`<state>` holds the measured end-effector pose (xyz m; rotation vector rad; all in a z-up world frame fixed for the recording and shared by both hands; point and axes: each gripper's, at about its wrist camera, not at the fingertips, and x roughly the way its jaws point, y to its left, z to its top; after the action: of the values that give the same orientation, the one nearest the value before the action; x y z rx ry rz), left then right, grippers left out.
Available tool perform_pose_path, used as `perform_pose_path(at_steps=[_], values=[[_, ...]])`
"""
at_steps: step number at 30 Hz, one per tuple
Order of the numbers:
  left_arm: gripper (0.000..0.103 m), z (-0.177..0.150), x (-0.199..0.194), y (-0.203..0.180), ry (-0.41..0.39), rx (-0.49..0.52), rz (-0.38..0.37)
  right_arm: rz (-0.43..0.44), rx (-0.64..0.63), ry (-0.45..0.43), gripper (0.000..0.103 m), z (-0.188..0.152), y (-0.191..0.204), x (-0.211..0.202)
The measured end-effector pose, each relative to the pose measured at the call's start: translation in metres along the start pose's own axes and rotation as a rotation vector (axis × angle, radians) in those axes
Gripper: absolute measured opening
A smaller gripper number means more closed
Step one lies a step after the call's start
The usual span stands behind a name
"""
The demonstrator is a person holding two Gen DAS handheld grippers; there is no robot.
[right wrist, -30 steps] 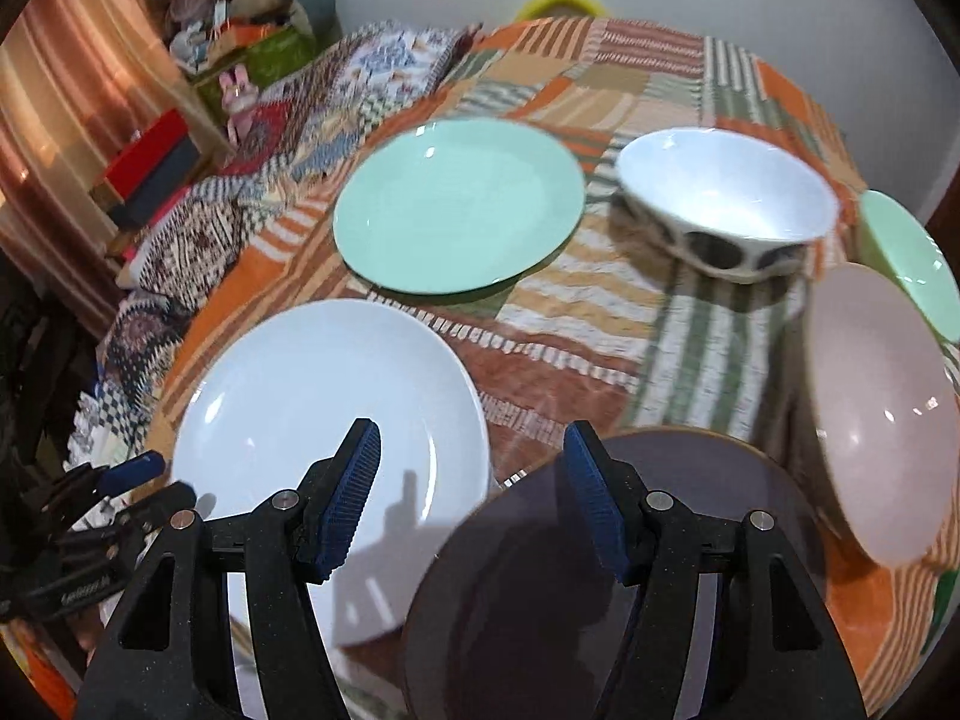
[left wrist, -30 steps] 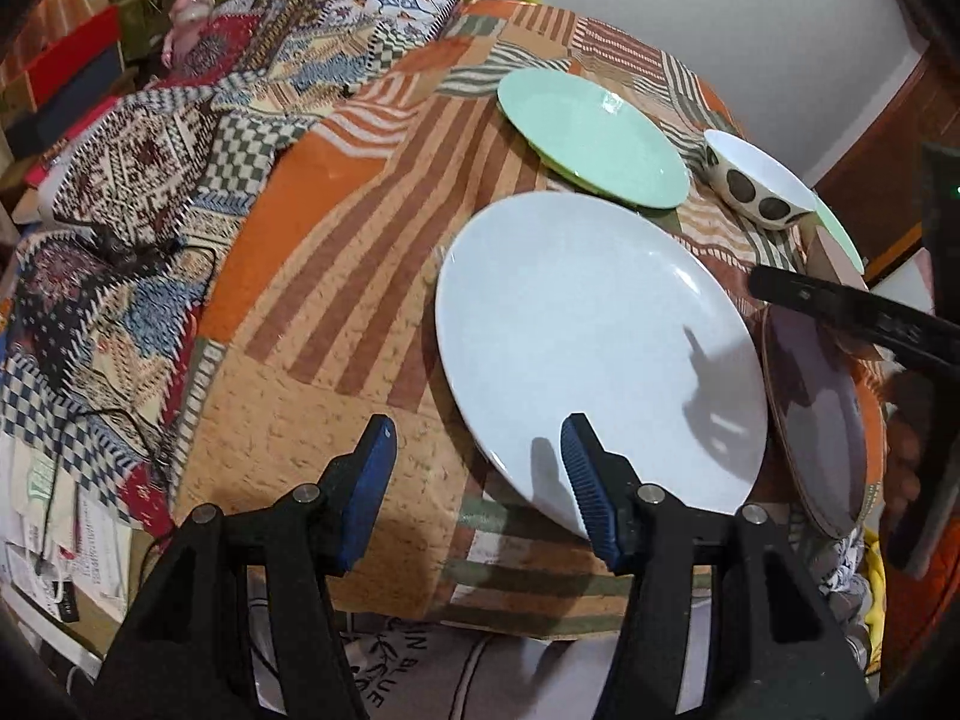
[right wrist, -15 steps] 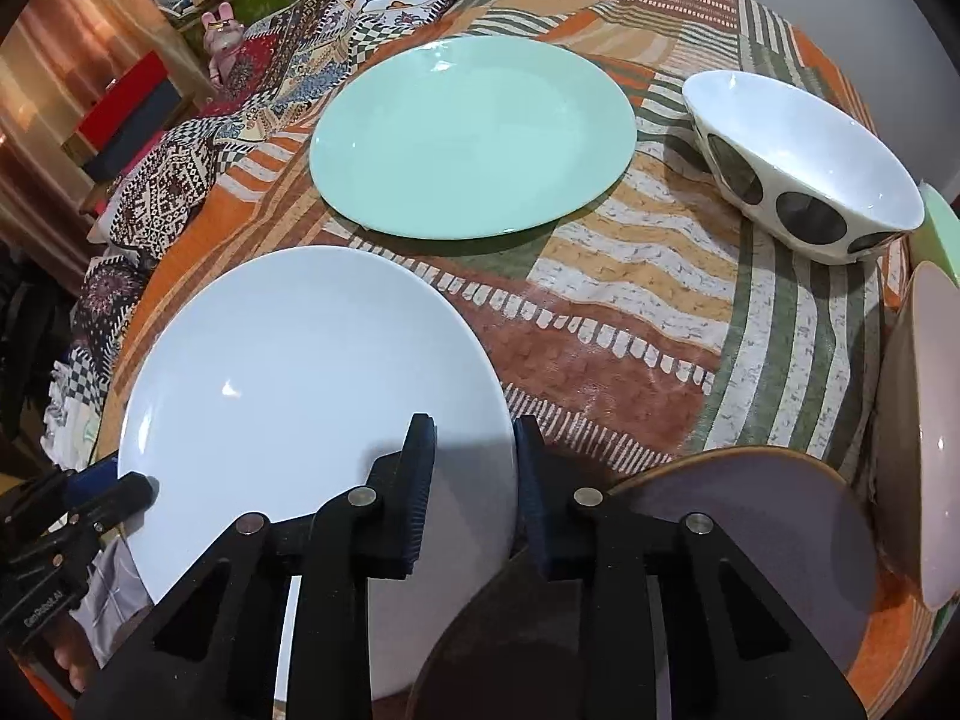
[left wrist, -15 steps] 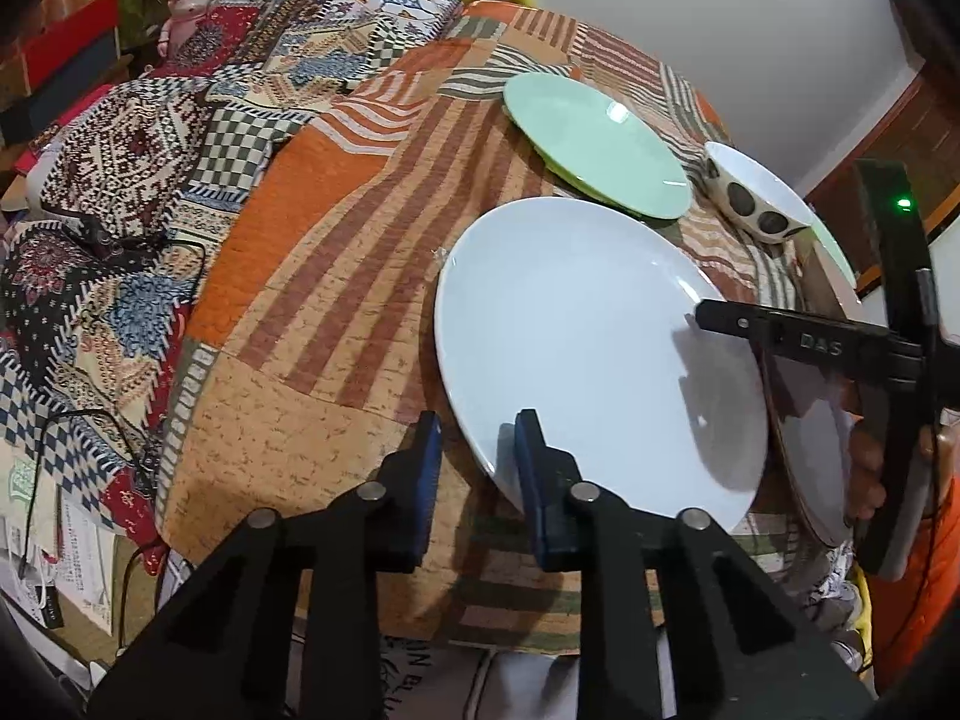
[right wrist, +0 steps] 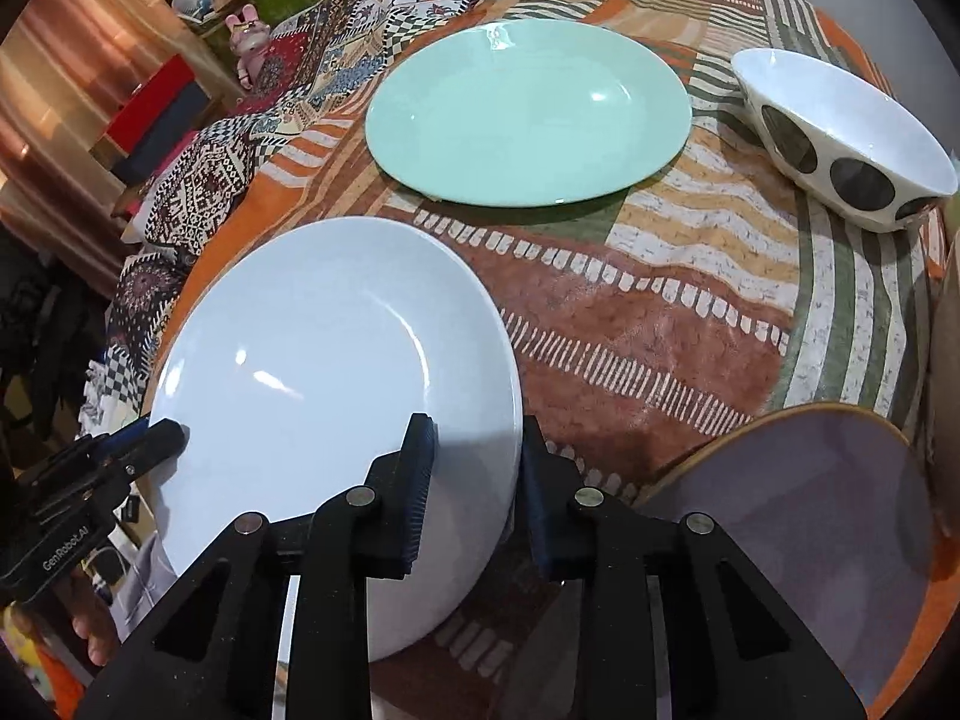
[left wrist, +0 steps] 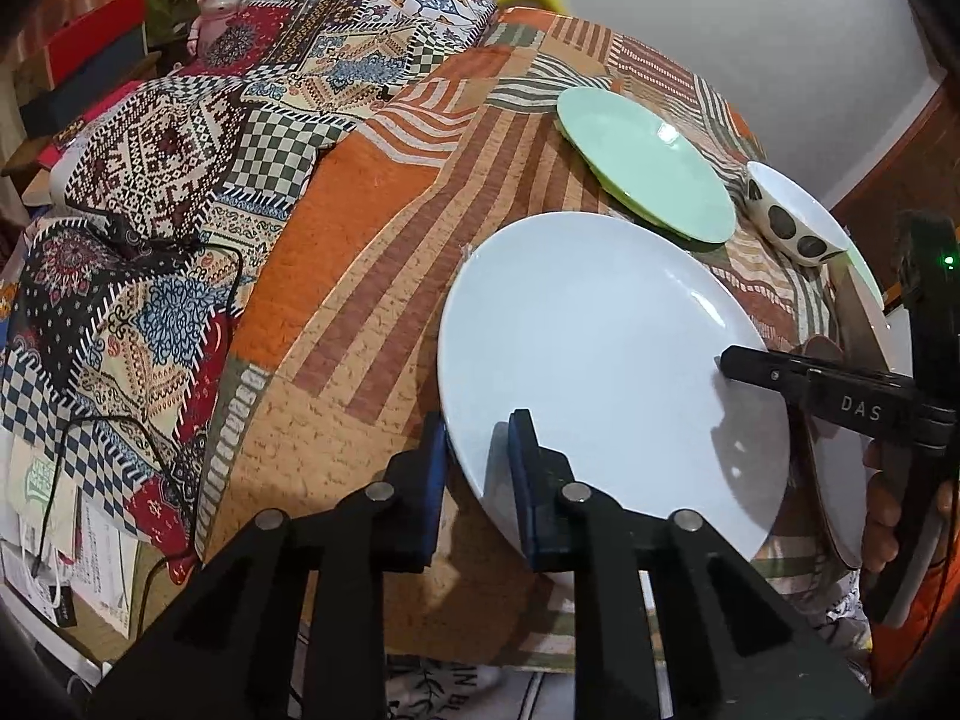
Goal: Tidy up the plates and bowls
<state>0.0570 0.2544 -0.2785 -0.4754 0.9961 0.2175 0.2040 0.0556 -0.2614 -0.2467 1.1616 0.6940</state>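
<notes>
A large white plate (left wrist: 606, 360) is held by both grippers and lifted off the patchwork tablecloth. My left gripper (left wrist: 477, 468) is shut on its near rim. My right gripper (right wrist: 474, 480) is shut on the opposite rim; the plate (right wrist: 336, 378) tilts up in the right wrist view. A mint green plate (right wrist: 528, 111) lies flat behind it, also in the left wrist view (left wrist: 645, 162). A white bowl with dark spots (right wrist: 840, 138) stands to the right. A grey-purple plate (right wrist: 810, 516) lies at the near right.
The round table (left wrist: 372, 252) carries an orange striped patchwork cloth. A pinkish bowl edge (right wrist: 948, 372) shows at the far right. A patterned bedspread (left wrist: 180, 138), a pink toy rabbit (left wrist: 219, 0) and cables lie to the left of the table.
Both grippers closed from open onto the white plate's opposite rims. The plate has risen and tilted off the cloth.
</notes>
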Motion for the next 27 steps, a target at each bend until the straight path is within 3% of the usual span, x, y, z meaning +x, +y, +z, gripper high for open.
perform_pose_path(at_steps=[9, 27], values=[[0.020, 0.002, -0.007, -0.006, -0.018, 0.013, 0.044, -0.018, 0.006, -0.017, 0.025, -0.003, 0.004, -0.007], [0.020, 0.007, -0.058, -0.054, -0.118, 0.089, -0.006, -0.028, 0.063, -0.168, 0.025, -0.024, -0.011, -0.068]])
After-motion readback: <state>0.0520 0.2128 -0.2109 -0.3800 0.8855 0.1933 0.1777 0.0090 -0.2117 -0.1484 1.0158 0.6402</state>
